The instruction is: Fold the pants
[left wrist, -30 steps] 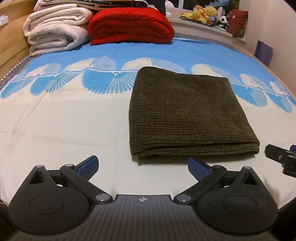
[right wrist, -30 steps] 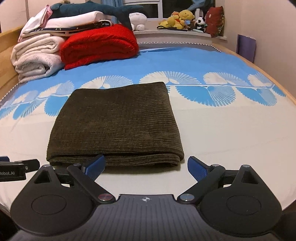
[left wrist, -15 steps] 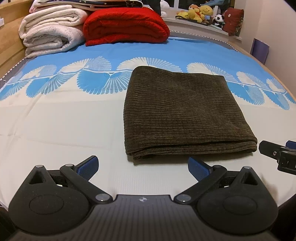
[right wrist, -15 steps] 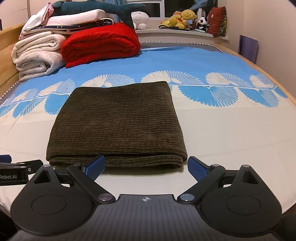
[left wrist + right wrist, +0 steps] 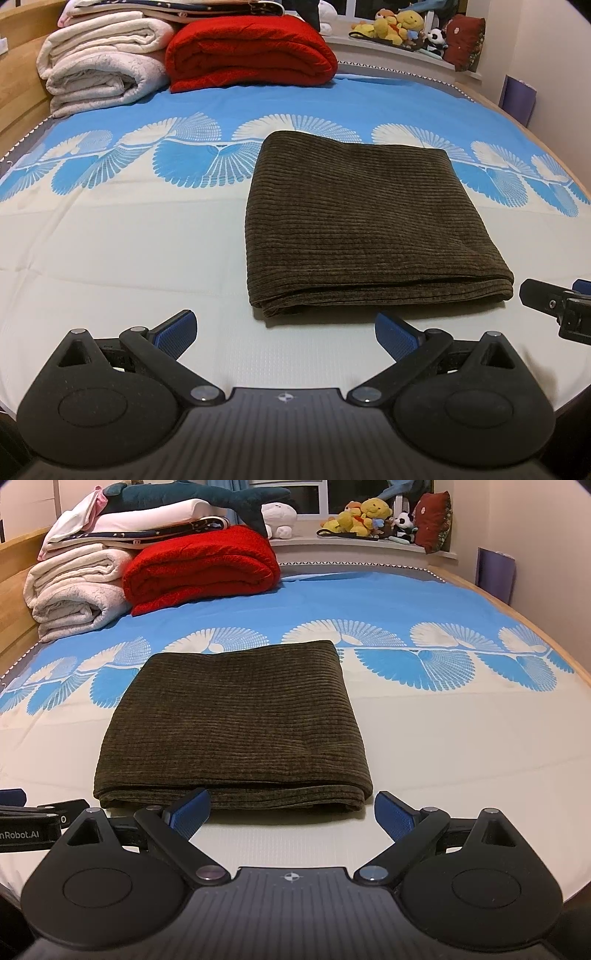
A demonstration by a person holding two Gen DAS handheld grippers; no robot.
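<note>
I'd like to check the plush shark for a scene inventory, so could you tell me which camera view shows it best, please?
The right wrist view: the plush shark lies in full on the folded bedding stack, body and tail visible. In the left wrist view the frame's top edge cuts the stack off, so no shark can be made out.

Wooden-framed bed (image 5: 517,607), dark window (image 5: 314,496)

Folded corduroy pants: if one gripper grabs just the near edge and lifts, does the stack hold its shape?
Probably not. The pants are soft ribbed cloth in several loose layers at the near edge, so a one-sided lift would likely let them droop and unfold. The ribbed pile probably grips the bed sheet, so a push may bunch them rather than slide them. Rolling looks unlikely: they lie flat.
</note>
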